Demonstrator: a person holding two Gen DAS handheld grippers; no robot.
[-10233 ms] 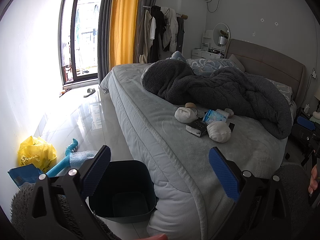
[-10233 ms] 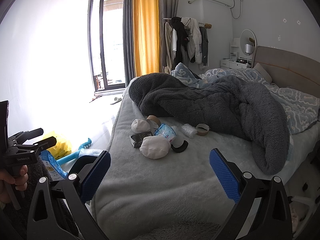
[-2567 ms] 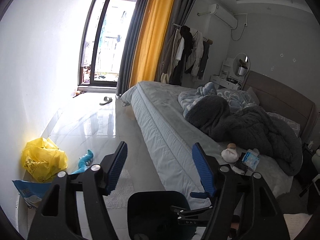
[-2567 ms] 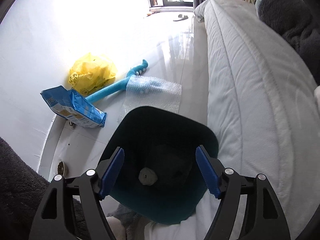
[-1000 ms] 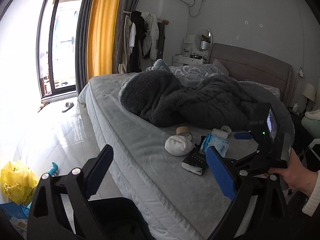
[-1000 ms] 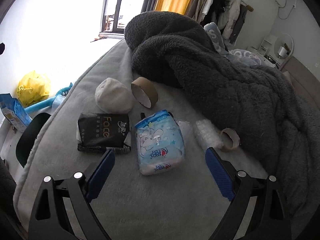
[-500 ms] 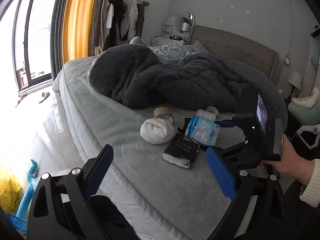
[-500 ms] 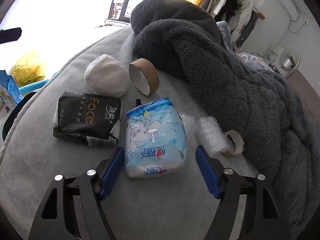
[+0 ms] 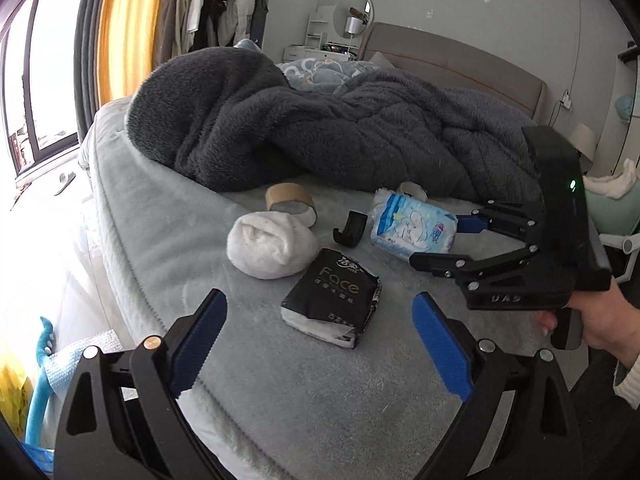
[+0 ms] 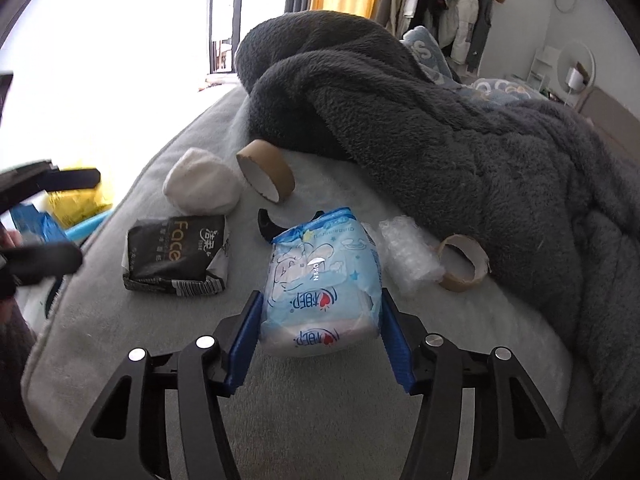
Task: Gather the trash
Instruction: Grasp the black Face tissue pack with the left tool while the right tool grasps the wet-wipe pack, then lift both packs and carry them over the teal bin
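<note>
Right gripper: its jaws are closing, with the blue tissue pack between them; both blue pads are seen against the pack's near end, one on each side.
Blue tissue pack: it is laid flat on the grey bedspread, its long axis running from near to far in the right wrist view, with the sealed top end pointing away toward the dark fleece blanket. In the left wrist view it is seen at the far right of the cluster, with the right gripper reaching it from the right.
Left gripper: its jaws are spread wide, nothing is held between them, and it is hovering over the near part of the bed.
Black tissue pack: it is lying flat to the left of the blue pack, apart from it, printed face up.
White wad: a crumpled white ball is found just beyond the black pack.
Large cardboard ring: it is standing on edge, just right of the wad.
Black curved piece: it is partly hidden behind the blue pack's far end.
Bubble wrap roll: it is lying just right of the blue pack.
Small cardboard ring: it is touching the bubble wrap, at the blanket's edge.
Hand: the right gripper's handle is gripped by it.
</note>
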